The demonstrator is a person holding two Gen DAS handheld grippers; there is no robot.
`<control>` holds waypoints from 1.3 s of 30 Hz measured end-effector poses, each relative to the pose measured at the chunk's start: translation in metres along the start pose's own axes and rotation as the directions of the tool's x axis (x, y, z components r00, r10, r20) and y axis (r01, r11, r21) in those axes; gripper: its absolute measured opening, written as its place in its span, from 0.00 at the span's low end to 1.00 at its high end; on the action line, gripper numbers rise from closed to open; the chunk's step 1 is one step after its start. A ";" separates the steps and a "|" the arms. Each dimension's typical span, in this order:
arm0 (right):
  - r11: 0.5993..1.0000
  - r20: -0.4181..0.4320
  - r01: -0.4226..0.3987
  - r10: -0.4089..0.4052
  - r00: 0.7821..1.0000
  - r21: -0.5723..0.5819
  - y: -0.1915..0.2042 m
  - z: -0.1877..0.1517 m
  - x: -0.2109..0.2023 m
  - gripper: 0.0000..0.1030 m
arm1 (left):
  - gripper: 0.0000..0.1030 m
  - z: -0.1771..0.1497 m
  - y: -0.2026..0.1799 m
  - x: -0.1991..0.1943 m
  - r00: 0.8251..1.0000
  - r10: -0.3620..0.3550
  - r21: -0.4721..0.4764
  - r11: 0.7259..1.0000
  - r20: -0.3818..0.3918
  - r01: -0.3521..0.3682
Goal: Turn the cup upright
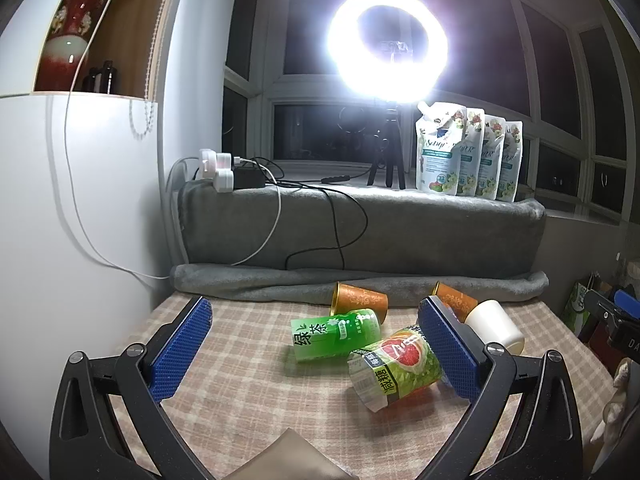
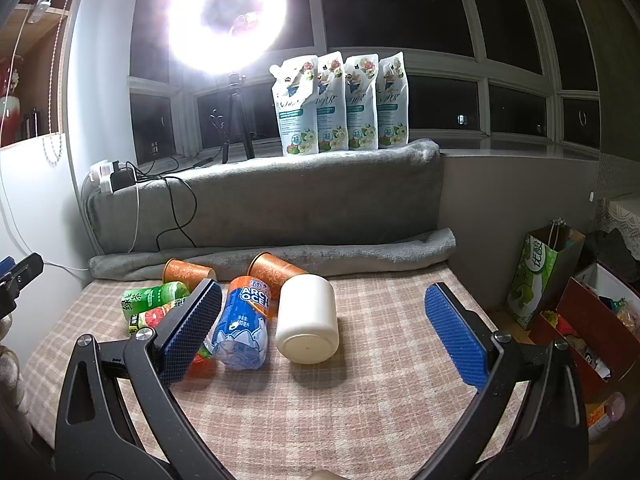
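Right tool (image 2: 324, 320): blue pads spread wide apart, nothing between them in contact. It hovers low over the checked tabletop (image 2: 380, 420), aimed at the white cup (image 2: 307, 322), which lies on its side directly ahead, closed base toward the camera and mouth pointing away toward the rolled grey blanket (image 2: 360, 252).

Left tool (image 1: 316, 344): likewise wide apart and holding nothing. The grapefruit-print cup (image 1: 394, 366) lies on its side just inside its right-hand pad; whether pad and cup touch cannot be told. The green tea cup (image 1: 336, 332) lies behind it, also on its side.

Surroundings: a blue Arctic Ocean cup (image 2: 242, 326) lies just beside the white cup on the left, the gap very narrow. Two orange patterned cups (image 2: 276, 274) rest against the blanket behind; the nearer one sits close to the white cup's far end.

Assessment of the step in hand: the approach to a first grasp appears under way; no cup is upright yet. The white cup looks the best candidate for the right tool, being clear on its right side.

Recommendations:
- Centre the pads across the cup's side walls, about mid-length.
- Slip the left-hand pad into the narrow gap carefully, or the blue cup will likely be pushed aside.
- Close gently; the wall looks smooth and may slip or roll.
- Lift slightly before rotating so the rim clears the cloth, then set the base down flat.
- Keep the left tool back to avoid crowding.
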State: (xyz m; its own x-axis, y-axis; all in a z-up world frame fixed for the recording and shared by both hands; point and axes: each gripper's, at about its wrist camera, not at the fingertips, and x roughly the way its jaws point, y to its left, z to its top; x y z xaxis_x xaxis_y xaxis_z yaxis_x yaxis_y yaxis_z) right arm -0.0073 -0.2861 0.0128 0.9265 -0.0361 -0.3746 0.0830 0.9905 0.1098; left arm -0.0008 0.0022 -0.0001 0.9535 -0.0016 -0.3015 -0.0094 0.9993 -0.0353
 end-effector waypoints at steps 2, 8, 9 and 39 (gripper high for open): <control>1.000 0.000 0.001 -0.001 1.000 -0.001 0.000 0.000 0.000 1.00 | 1.00 0.000 0.000 0.000 1.000 -0.001 -0.001 1.000 -0.001 0.001; 1.000 0.000 0.003 -0.003 1.000 0.000 0.000 0.000 0.000 1.00 | 1.00 0.000 0.000 0.000 1.000 0.001 0.000 1.000 -0.001 -0.001; 1.000 0.000 0.003 -0.003 1.000 -0.001 0.000 0.000 0.000 1.00 | 1.00 0.000 0.000 0.001 1.000 0.001 -0.001 1.000 0.000 -0.001; 1.000 0.010 0.012 -0.012 1.000 -0.010 0.001 0.001 0.001 1.00 | 1.00 0.002 0.006 0.002 1.000 0.004 -0.021 1.000 -0.002 -0.004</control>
State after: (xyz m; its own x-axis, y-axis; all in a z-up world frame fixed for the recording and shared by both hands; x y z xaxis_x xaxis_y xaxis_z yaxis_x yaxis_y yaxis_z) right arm -0.0060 -0.2852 0.0138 0.9291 -0.0490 -0.3667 0.0901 0.9913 0.0957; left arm 0.0013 0.0078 0.0007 0.9527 0.0020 -0.3038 -0.0195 0.9983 -0.0546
